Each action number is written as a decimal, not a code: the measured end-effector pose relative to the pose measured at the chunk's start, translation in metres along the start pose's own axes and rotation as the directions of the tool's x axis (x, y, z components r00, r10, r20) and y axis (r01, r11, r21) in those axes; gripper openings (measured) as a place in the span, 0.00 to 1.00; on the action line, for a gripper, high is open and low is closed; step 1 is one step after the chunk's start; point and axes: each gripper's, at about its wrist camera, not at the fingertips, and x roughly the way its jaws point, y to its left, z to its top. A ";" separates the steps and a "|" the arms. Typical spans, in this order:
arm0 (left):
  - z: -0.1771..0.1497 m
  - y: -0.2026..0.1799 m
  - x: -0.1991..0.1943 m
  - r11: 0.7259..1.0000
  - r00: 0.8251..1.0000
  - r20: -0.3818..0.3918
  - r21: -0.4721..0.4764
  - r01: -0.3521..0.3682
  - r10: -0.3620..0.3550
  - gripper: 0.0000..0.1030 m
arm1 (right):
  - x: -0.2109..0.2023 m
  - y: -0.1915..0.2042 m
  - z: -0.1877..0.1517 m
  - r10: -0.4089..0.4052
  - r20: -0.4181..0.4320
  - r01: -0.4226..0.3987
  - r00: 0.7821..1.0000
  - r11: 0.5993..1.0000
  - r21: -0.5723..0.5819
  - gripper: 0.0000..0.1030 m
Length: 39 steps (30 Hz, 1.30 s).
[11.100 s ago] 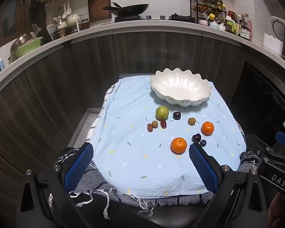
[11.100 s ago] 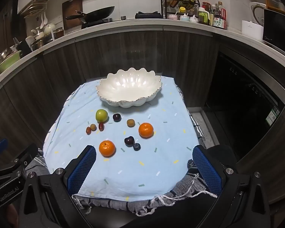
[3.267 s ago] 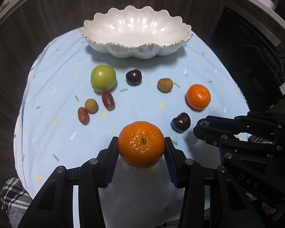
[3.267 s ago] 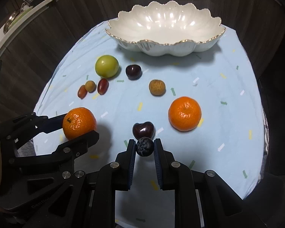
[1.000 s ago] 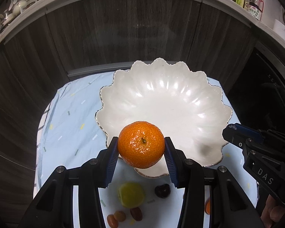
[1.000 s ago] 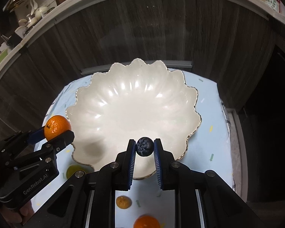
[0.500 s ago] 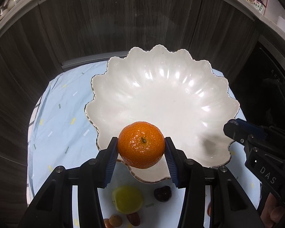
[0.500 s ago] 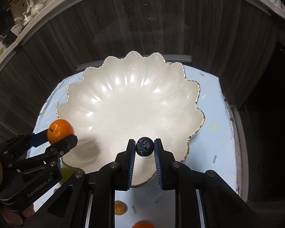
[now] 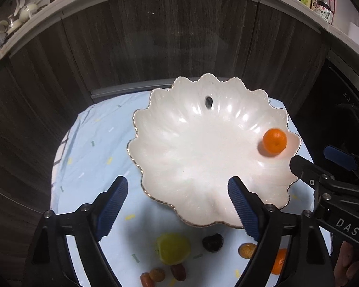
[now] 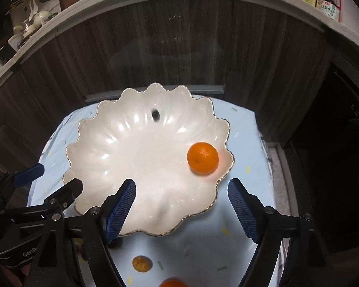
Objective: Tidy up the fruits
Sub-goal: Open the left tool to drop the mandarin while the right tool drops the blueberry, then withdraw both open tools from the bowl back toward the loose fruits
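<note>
Now the left hand-held gripper (image 9: 177,204) hangs above the near-left rim of the scalloped white bowl (image 9: 170,143), tilted down toward it, jaws spread wide and holding nothing. Inside the bowl a small dark berry (image 9: 208,101) lies by the far wall and a mandarin (image 9: 274,140) against the right wall. The right hand-held gripper (image 10: 182,203) hovers over the bowl's near-right rim, jaws likewise apart.

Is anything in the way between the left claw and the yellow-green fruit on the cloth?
Nothing visible blocks it. The left claw is open above the near rim of the white bowl, and the yellow-green fruit sits on the cloth just in front of that rim, uncovered.
</note>
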 end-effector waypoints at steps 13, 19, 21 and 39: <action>-0.009 0.003 -0.037 0.999 0.998 0.062 0.016 -0.029 0.028 0.89 | -0.031 0.003 -0.007 -0.011 0.035 0.011 0.999 1.000 0.004 0.78; -0.018 0.004 -0.053 0.999 0.996 0.081 0.019 -0.040 0.038 0.89 | -0.045 0.005 -0.015 -0.016 0.048 0.016 0.999 1.000 0.006 0.78; -0.021 0.003 -0.056 0.999 0.996 0.083 0.021 -0.040 0.038 0.89 | -0.049 0.006 -0.018 -0.017 0.051 0.017 0.999 1.000 0.007 0.78; -0.069 0.006 -0.073 0.998 0.996 0.074 0.027 -0.059 0.057 0.89 | -0.069 0.009 -0.063 -0.055 0.056 0.054 0.997 0.998 0.015 0.78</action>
